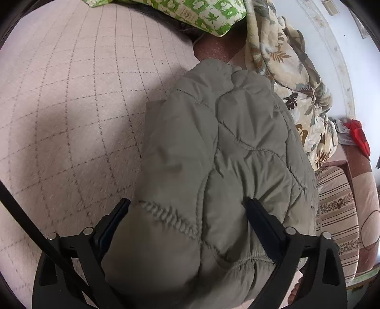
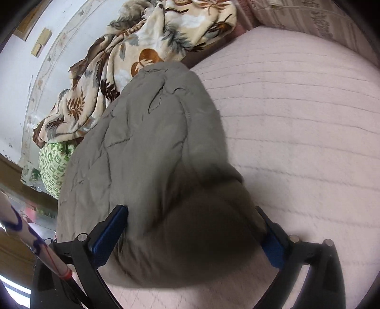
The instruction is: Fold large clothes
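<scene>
Quilted grey-green jacket (image 1: 218, 154), bunched into a thick bundle, lies on the pale pink checked bedspread (image 1: 71, 118) and fills the middle of both wrist views. Beyond the jacket is a crumpled cream blanket with brown leaves (image 1: 292, 78), with a green-and-white patterned pillow (image 1: 206, 14) next to it. The left gripper (image 1: 187, 206) and right gripper (image 2: 192, 211) each straddle the jacket's near end with fingers spread wide, padding bulging between them; whether the pads press it I cannot tell.
</scene>
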Available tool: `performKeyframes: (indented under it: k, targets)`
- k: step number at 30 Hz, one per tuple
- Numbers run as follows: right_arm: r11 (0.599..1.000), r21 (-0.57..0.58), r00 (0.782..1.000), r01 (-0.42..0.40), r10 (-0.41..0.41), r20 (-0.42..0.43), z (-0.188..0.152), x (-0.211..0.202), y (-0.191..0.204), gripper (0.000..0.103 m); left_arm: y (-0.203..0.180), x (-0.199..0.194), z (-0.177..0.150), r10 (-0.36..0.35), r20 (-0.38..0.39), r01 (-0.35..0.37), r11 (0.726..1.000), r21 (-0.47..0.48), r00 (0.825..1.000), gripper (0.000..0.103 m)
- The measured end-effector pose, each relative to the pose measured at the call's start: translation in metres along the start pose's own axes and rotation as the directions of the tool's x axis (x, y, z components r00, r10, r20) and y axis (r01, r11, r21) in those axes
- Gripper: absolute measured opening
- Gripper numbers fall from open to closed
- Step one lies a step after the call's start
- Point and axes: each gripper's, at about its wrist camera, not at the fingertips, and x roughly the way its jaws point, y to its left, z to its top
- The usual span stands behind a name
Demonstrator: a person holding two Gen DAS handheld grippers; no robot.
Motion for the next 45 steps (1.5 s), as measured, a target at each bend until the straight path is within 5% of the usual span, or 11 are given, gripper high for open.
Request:
performKeyframes:
  k: [3, 8, 11, 17, 24, 28, 31, 33, 36, 41, 45]
  targets:
    - [0.995, 0.069, 0.997, -0.066, 0.069, -0.045, 0.006, 0.01, -0.008, 0.092, -0.013, -0.018, -0.01, 0.044, 0.009, -0.044, 0.998, 0.037, 0.999, 0.067]
    - [0.982, 0.066, 0.982, -0.176, 0.179, -0.051, 0.007, -0.018, -0.001, 0.059, -0.027, -0.051, -0.035, 0.117, 0.014, -0.118, 0.987, 0.106, 0.993, 0.06]
    - [0.981, 0.034, 0.98, -0.19, 0.192, -0.054, -0.003, -0.039, 0.0, 0.059, -0.024, -0.052, -0.037, 0.162, 0.01, -0.163, 0.982, 0.095, 0.987, 0.065]
    - [0.997, -0.07, 0.999, 0.022, -0.019, 0.039, -0.013, -0.058, 0.003, 0.083, -0.055, -0.086, -0.05, 0.254, 0.138, -0.274, 0.949, 0.157, 0.957, 0.065]
    - [0.957, -0.086, 0.904, 0.276, -0.228, 0.361, -0.024, -0.129, 0.022, 0.087, -0.085, -0.158, -0.102, 0.368, 0.39, -0.47, 0.859, 0.205, 0.844, 0.066]
    - [0.963, -0.134, 0.934, 0.235, -0.185, 0.307, -0.044, -0.132, 0.047, 0.086, -0.096, -0.189, -0.134, 0.381, 0.472, -0.517, 0.833, 0.199, 0.795, 0.074]
    - [0.98, -0.105, 0.966, 0.17, -0.145, 0.212, -0.071, -0.122, 0.056, 0.081, -0.106, -0.204, -0.153, 0.446, 0.54, -0.599, 0.788, 0.141, 0.714, 0.079]
    - [0.985, -0.069, 0.98, 0.156, -0.146, 0.133, -0.088, -0.106, 0.055, 0.073, -0.112, -0.213, -0.163, 0.451, 0.572, -0.615, 0.78, 0.121, 0.685, 0.079]
    - [0.981, -0.056, 0.983, 0.184, -0.183, 0.022, -0.091, -0.066, 0.053, 0.054, -0.118, -0.219, -0.171, 0.444, 0.593, -0.618, 0.777, 0.118, 0.672, 0.082]
    - [0.99, 0.09, 0.994, 0.112, -0.112, 0.002, -0.048, -0.033, 0.019, 0.058, -0.124, -0.217, -0.178, 0.446, 0.587, -0.625, 0.769, 0.135, 0.676, 0.083]
    - [0.986, 0.108, 0.991, 0.124, -0.128, 0.032, -0.036, -0.03, 0.01, 0.069, -0.122, -0.217, -0.185, 0.411, 0.571, -0.585, 0.796, 0.155, 0.711, 0.083]
